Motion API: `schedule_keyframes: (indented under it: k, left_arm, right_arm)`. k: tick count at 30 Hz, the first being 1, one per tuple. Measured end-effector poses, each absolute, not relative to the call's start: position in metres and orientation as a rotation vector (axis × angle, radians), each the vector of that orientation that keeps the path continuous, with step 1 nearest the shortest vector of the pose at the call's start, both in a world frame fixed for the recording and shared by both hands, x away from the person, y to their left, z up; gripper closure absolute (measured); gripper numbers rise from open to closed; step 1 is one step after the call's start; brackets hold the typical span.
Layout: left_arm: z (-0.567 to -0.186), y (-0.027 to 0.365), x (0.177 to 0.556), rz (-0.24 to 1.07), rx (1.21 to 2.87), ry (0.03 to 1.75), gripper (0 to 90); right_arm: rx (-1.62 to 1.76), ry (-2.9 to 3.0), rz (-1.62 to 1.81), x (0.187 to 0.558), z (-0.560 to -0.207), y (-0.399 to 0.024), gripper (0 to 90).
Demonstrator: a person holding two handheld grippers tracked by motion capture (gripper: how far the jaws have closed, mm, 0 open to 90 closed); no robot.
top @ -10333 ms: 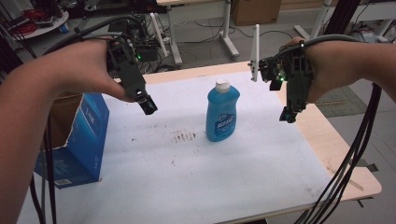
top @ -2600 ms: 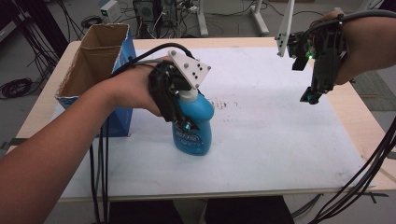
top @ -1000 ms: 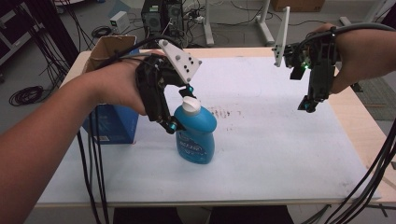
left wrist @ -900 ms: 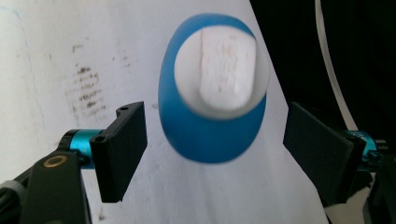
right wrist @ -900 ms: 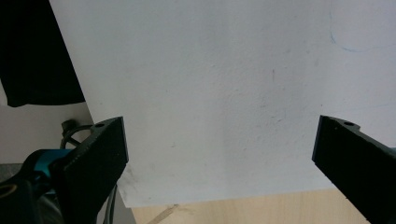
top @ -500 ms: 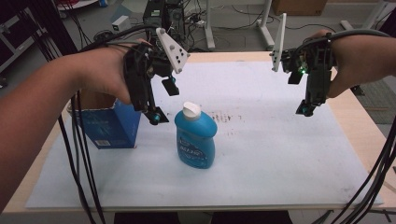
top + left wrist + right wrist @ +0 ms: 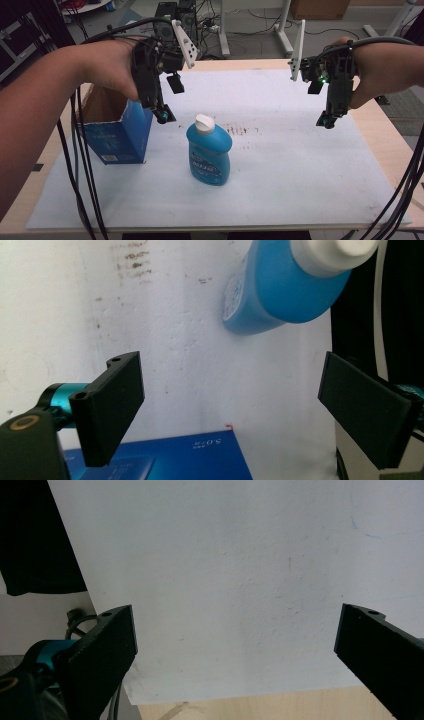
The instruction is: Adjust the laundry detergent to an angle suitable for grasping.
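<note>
A blue dish-soap bottle (image 7: 209, 155) with a white cap stands upright on the white sheet (image 7: 280, 165), near the middle of the table. My left gripper (image 7: 162, 116) hangs up and to the left of the cap, apart from it and pointing down. Its jaws have just been opening and nothing is between them. In the left gripper view the bottle (image 7: 285, 290) lies beyond the spread jaws of the left gripper (image 7: 235, 410). My right gripper (image 7: 325, 121) hovers open over the sheet's right side. The right gripper (image 7: 240, 650) has only bare sheet between its jaws.
An open blue cardboard box (image 7: 117, 135) stands at the left, just below my left gripper; its top edge (image 7: 165, 460) shows near the jaws. Dark smudges (image 7: 240, 131) mark the sheet behind the bottle. The wooden table edge (image 7: 395, 145) runs along the right.
My left gripper has let go of the bottle's neck, opened wider and risen up and to the left. The bottle stays upright where it was. My right gripper has not moved.
</note>
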State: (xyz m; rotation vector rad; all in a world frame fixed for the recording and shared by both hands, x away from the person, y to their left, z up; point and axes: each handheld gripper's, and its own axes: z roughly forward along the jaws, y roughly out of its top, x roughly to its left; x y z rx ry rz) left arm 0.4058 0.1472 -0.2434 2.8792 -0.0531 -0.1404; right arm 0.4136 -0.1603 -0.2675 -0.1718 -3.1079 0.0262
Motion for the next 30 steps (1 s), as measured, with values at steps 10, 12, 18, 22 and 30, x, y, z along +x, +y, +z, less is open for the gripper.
schedule_keyframes:
  k: [10, 12, 18, 22, 30]
  left_arm:
    - [-0.235, 0.145, 0.408, -0.14, 2.927, -0.029, 6.5]
    - [-0.231, 0.145, 0.409, -0.129, 2.944, -0.016, 5.8]
    - [-0.223, 0.146, 0.411, -0.116, 2.975, 0.021, 1.7]
    - [-0.219, 0.145, 0.41, -0.109, 2.983, 0.029, 1.7]
    - [-0.212, 0.145, 0.41, -0.069, 3.012, 0.056, 1.7]
  right_arm:
    - [-0.18, -3.108, 0.018, 0.414, -0.267, -0.164, 2.6]
    - [-0.188, -3.109, 0.019, 0.414, -0.266, -0.165, 2.5]
    - [-0.177, -3.112, 0.014, 0.413, -0.266, -0.165, 2.6]
    - [-0.171, -3.117, 0.008, 0.412, -0.265, -0.164, 2.6]
    - [-0.17, -3.122, -0.01, 0.409, -0.262, -0.163, 2.5]
